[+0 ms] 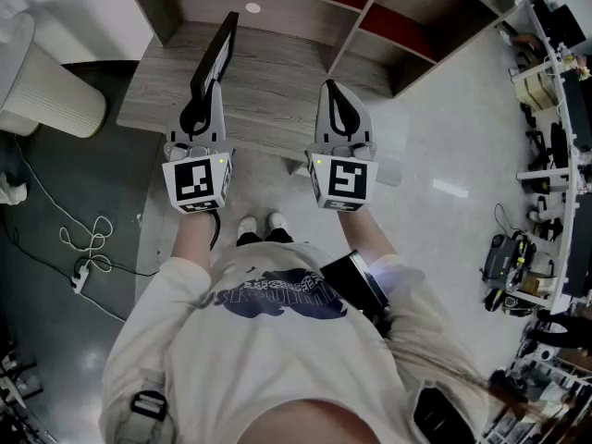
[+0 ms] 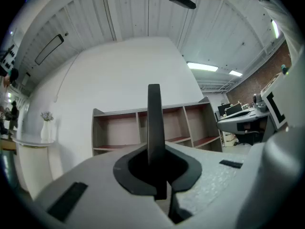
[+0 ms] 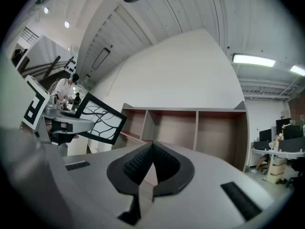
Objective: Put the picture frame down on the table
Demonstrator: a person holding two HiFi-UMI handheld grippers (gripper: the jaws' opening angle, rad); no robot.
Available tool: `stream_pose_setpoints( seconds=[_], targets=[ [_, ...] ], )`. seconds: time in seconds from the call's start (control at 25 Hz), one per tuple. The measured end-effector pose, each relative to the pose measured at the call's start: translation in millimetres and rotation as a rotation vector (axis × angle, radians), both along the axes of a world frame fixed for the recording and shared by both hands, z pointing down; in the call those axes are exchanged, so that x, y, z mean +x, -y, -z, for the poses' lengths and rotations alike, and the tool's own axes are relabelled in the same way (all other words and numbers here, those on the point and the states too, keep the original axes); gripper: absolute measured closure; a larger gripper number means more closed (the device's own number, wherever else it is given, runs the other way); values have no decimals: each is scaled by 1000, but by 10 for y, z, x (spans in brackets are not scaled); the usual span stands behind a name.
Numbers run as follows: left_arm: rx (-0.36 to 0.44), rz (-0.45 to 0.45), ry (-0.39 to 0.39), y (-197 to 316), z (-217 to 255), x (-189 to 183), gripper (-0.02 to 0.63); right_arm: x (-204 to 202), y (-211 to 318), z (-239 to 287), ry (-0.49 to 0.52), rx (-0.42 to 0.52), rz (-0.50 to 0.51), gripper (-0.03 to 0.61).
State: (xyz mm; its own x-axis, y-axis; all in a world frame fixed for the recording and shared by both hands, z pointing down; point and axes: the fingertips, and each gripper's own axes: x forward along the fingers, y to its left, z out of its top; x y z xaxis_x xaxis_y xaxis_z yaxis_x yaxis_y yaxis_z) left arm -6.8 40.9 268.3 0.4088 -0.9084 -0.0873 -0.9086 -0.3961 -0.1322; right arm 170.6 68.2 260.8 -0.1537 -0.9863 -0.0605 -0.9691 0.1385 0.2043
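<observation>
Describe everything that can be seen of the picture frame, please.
The picture frame is a thin, flat rectangle with a black border around a white picture of dark, branching lines. It is held on edge and tilted over the grey wooden table. The left gripper is shut on its near edge, and from that gripper's view the frame shows only as a narrow dark strip. Whether its lower corner meets the table cannot be told.

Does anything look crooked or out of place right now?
Only the picture frame: it is pinched by one edge in the left tongs, hanging slanted over the table instead of lying on it. The right tongs are shut and empty. Nothing looks spilled or broken.
</observation>
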Motion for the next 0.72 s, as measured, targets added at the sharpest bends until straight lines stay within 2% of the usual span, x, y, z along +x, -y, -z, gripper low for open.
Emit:
stream_pose_setpoints(
  seconds=[0.72],
  targets=[
    [-17,-7,-8,86,-47,1,597,25,88,-43,-14,-15,-5,581]
  ],
)
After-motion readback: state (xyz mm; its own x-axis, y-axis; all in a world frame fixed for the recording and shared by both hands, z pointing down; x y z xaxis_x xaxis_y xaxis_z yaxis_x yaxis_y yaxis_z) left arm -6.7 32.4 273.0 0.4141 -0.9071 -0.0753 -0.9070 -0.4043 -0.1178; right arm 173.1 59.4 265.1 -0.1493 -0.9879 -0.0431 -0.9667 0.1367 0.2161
